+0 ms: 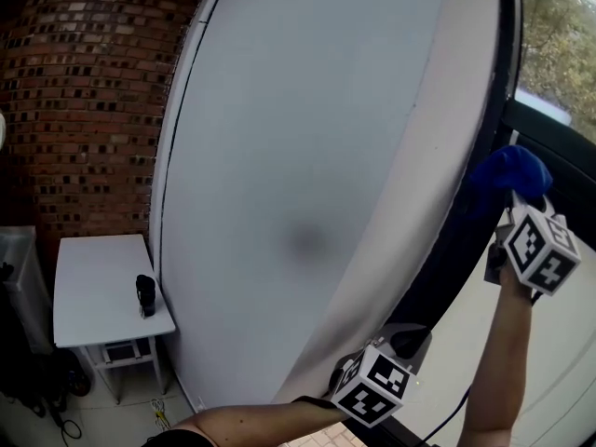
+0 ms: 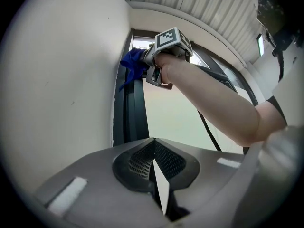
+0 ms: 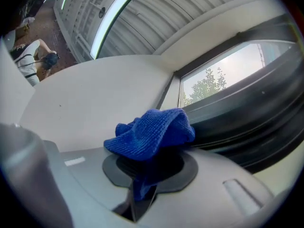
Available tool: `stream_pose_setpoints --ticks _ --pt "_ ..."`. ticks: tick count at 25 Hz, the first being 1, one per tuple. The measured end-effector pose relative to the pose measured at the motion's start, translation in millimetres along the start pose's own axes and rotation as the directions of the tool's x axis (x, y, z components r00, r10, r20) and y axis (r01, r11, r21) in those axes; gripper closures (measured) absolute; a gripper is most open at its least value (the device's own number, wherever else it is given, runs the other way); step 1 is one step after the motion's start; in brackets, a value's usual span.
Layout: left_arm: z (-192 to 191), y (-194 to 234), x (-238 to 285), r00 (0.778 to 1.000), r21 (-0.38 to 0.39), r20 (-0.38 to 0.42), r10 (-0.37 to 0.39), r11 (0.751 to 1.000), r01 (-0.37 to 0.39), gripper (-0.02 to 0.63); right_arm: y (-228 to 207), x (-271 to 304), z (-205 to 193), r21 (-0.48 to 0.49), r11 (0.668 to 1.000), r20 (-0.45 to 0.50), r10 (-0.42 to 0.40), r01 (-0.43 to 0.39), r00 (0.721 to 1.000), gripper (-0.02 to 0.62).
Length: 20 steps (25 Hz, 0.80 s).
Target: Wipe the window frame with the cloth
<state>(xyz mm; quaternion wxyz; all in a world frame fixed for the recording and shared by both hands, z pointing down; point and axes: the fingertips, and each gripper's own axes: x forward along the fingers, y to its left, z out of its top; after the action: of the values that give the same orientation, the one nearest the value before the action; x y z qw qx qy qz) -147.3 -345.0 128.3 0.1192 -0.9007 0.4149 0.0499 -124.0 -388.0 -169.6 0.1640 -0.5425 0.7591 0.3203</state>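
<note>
Right gripper [image 1: 515, 203]: I am holding it high, its jaws closing on a lower fold of the blue cloth [image 3: 152, 132], whose bunched bulk is riding above them. The cloth is lying against the dark window frame [image 1: 466, 240], just beside the white wall [image 1: 307, 156]. Left gripper [image 2: 154, 161]: I am keeping it low near the foot of the frame, its jaws meeting at the tips with nothing between them.

Risks, as I am judging them:
- Only a small fold is being pinched, so drag along the frame's grooves could be pulling the cloth free.
- The loose bunch is presenting little flat area, so a stroke may be skipping the channels.
- If the bunch rolls aside, bare jaw could be scraping the frame.
- A downward pass is heading toward my idle left gripper.
</note>
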Motion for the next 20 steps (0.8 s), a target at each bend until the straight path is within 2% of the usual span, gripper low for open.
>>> stream_pose_setpoints --ticks 7,9,13,15,20 --pt "-14.4 10.0 8.6 1.000 -0.013 -0.021 -0.004 1.000 0.003 0.612 -2.8 13.9 -12.1 -0.035 0.999 -0.002 -0.016 0.016 1.000 0.531" --pt "-17.8 10.7 8.3 1.000 -0.014 -0.025 -0.005 1.000 0.005 0.612 -2.3 12.6 -12.2 -0.030 1.000 -0.005 -0.008 0.007 1.000 0.531" --pt "-13.7 10.8 7.1 1.000 -0.018 -0.025 -0.001 1.000 0.000 0.612 2.9 10.5 -3.4 -0.098 0.995 -0.011 0.012 -0.013 1.000 0.531" --pt "-13.2 11.4 9.4 1.000 -0.021 -0.029 -0.004 1.000 0.003 0.612 3.0 10.7 0.1 -0.096 0.995 -0.006 0.021 -0.022 1.000 0.532" --pt "-24.9 17.6 22.2 1.000 -0.055 -0.027 -0.007 0.998 0.005 0.612 -0.7 18.7 -14.9 -0.106 0.993 -0.011 0.045 -0.045 0.999 0.532"
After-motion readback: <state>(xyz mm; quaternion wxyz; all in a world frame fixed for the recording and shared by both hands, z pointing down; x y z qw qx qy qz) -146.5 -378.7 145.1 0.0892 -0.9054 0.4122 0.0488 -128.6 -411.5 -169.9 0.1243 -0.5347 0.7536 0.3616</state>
